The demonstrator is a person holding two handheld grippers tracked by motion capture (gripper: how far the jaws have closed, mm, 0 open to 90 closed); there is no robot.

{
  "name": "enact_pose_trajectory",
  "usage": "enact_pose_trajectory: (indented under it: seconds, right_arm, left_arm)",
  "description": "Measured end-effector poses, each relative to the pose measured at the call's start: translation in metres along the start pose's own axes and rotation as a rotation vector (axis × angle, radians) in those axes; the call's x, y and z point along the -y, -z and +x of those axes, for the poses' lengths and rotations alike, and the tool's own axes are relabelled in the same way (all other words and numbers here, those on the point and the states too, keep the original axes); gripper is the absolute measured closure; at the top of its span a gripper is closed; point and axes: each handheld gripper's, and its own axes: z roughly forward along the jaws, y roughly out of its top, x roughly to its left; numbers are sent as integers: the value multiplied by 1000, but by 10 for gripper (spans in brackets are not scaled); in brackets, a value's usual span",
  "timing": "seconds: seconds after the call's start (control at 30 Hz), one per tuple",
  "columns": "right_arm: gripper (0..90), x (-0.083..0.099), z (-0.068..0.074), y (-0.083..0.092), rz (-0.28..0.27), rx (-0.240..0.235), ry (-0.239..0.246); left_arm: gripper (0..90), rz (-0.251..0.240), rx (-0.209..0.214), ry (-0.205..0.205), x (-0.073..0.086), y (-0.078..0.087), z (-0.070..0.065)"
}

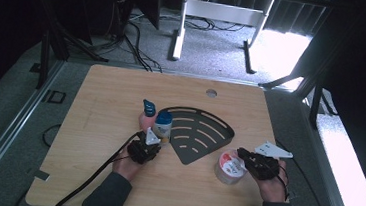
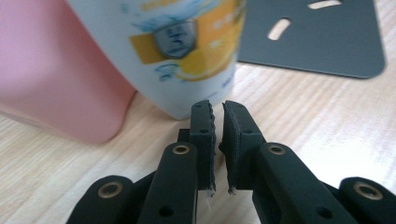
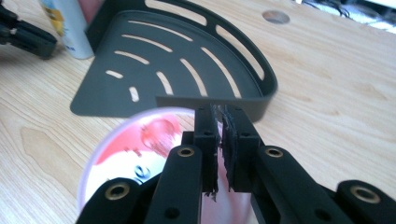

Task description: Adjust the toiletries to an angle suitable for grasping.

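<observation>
White bottle [image 1: 163,126] with the blue cap, standing upright on the wooden table [image 1: 90,165], touching the pink bottle [image 1: 145,116] and just beside the corner of the black rack [image 1: 199,133]. Long way up and down, cap on top, picture of an orange facing the left gripper [image 1: 143,148].

Left gripper right at the bottle's foot, tips [image 2: 202,109] nearly together with a thin gap, holding nothing. Probably about to take it, so: open much wider first (too narrow now for such a fat bottle), come in level, pinch the middle, not the bottom. Lift slowly to avoid bumping the pink bottle over.

Right gripper [image 1: 246,159] over the round tub [image 3: 140,154] with the red and white lid, near the rack's front. Narrow too, nothing between the tips.
</observation>
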Motion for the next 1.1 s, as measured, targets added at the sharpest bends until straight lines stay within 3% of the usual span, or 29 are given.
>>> enact_pose_trajectory:
  seconds: [0.4, 0.67, 0.9, 0.97, 1.1]
  right_arm:
    - [875, 14, -13, 3, 48, 8, -51]
    - [875, 20, -17, 8, 40, -34, -92]
    - [861, 24, -18, 16, 26, 12, -102]
    - [876, 28, -20, 15, 24, -17, -125]
    - [879, 27, -20, 16, 32, -20, -132]
  left_arm:
    - [805, -19, 25, -20, 1, 6, -10]
    - [801, -30, 40, -24, 0, 7, -13]
    - [800, -32, 44, -24, 0, 7, -14]
    - [798, -38, 51, -26, 0, 8, -16]
    - [798, -56, 62, -26, -1, 10, -18]
